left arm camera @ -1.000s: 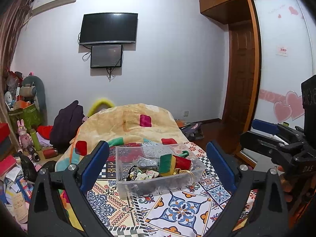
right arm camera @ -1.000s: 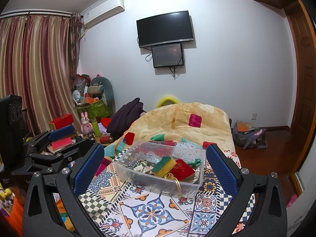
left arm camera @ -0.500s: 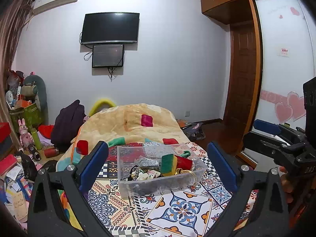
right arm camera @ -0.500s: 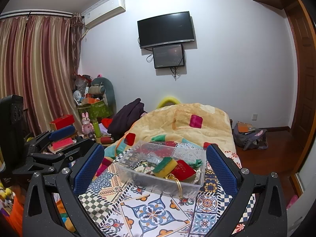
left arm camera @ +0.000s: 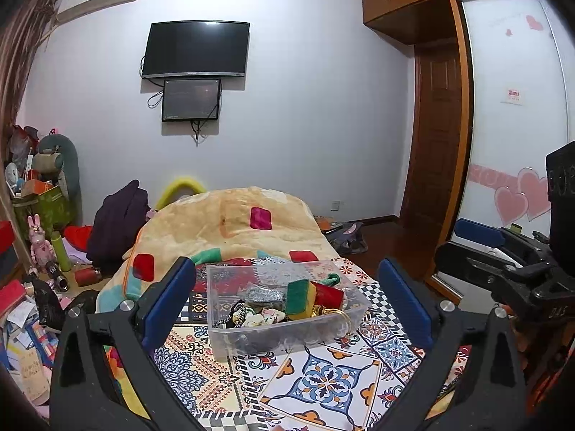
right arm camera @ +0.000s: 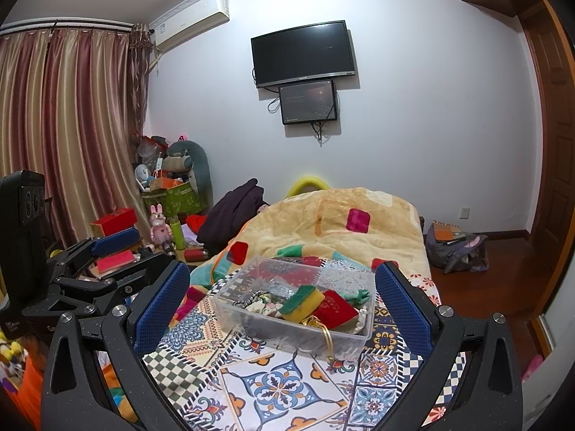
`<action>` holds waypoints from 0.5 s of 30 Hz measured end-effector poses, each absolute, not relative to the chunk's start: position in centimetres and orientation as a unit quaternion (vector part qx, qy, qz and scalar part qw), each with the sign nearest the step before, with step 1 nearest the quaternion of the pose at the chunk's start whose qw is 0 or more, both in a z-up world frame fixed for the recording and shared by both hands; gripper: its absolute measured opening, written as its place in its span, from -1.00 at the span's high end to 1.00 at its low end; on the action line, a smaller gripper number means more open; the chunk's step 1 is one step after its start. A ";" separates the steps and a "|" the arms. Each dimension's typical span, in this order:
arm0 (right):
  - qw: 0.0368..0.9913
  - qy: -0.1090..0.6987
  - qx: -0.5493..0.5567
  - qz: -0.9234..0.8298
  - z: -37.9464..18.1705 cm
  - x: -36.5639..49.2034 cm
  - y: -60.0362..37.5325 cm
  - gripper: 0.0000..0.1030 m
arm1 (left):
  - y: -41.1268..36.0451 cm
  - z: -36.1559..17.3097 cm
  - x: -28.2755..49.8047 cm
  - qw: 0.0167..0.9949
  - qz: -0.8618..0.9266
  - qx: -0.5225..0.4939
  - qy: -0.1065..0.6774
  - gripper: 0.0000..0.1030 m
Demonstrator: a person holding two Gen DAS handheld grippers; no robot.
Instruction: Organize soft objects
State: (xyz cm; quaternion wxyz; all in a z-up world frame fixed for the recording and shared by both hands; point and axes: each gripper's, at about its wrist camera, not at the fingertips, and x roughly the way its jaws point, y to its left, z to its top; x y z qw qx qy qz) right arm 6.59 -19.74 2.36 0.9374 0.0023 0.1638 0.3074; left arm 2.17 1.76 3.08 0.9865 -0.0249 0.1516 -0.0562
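A bed under a bright patchwork-tile cloth [right arm camera: 284, 391] carries a clear rectangular plastic bin [left arm camera: 284, 334] holding a green-and-yellow sponge [right arm camera: 303, 303] and a red fabric pouch [right arm camera: 336, 310]. The left hand-held gripper [left arm camera: 285, 301] and right hand-held gripper [right arm camera: 282, 305] hover released, both empty, short of the bin.

A home bedroom: quilt-covered bed [right arm camera: 345, 230], curtains [right arm camera: 68, 133], wall-mounted TV [right arm camera: 303, 52] and wardrobe [left arm camera: 510, 107].
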 end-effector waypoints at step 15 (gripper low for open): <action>0.934 0.181 0.009 0.309 1.8 7.1 -19.6 -1.00 | 1.4 3.2 1.9 0.986 -0.055 -0.017 0.154 -1.00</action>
